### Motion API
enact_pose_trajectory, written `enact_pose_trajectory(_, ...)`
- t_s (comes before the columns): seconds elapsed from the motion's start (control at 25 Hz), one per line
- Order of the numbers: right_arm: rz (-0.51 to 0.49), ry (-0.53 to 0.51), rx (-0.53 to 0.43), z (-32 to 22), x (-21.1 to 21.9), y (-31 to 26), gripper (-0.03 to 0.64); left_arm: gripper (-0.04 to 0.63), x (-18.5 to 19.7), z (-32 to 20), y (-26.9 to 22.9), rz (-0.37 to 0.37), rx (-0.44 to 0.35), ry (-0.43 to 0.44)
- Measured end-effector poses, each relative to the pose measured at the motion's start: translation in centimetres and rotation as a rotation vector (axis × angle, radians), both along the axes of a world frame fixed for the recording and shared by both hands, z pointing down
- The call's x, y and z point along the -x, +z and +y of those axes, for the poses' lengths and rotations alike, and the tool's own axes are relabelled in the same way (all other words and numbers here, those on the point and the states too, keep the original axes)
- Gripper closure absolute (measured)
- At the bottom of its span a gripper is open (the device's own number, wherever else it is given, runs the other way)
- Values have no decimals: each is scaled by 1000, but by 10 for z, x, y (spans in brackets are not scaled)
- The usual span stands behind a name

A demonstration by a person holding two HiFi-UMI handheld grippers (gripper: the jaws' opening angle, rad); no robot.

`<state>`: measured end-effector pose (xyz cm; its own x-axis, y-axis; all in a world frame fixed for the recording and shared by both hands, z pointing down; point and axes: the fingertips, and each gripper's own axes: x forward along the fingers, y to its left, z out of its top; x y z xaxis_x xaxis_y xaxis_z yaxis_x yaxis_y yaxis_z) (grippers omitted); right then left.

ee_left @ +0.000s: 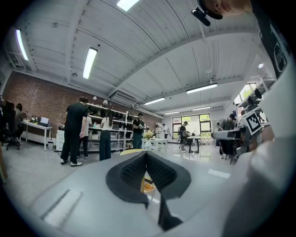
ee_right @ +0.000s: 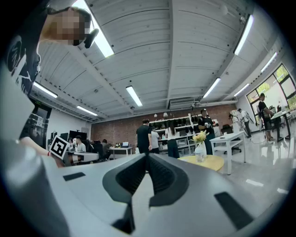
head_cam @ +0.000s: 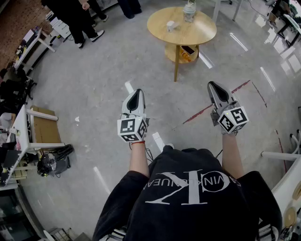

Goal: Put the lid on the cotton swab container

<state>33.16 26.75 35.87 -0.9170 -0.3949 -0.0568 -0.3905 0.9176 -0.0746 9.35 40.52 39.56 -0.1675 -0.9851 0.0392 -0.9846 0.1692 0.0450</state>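
Observation:
A round wooden table (head_cam: pixel 197 29) stands some way ahead of me. On it sit a small pale container (head_cam: pixel 170 26) and a vase of flowers (head_cam: pixel 189 10); I cannot make out a lid from here. My left gripper (head_cam: pixel 136 93) and right gripper (head_cam: pixel 211 85) are held out at waist height above the floor, well short of the table. Both are shut with nothing between the jaws. The left gripper view looks over the closed left gripper (ee_left: pixel 146 154) toward the table's edge (ee_left: pixel 124 151). In the right gripper view, the table (ee_right: pixel 210 162) and vase (ee_right: pixel 200 147) lie beyond the closed right gripper (ee_right: pixel 148 156).
People stand (head_cam: pixel 77 21) at the far left, beyond the table. White desks and cardboard (head_cam: pixel 44 126) line the left side, with dark gear (head_cam: pixel 49 162) on the floor. Red tape lines (head_cam: pixel 200 113) cross the grey floor. The table's lower shelf (head_cam: pixel 186 52) holds small items.

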Motion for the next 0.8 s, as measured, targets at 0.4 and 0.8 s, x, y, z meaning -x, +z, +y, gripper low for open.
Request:
enact_pose_trajectory(0.4, 34, -25, 33, -2, 5, 18, 589, 581, 6, -2, 12, 21, 20, -40)
enact_pose_trajectory(0.8, -7, -26, 130, -17, 34, 27, 485, 425, 36, -5, 14, 101, 1, -51)
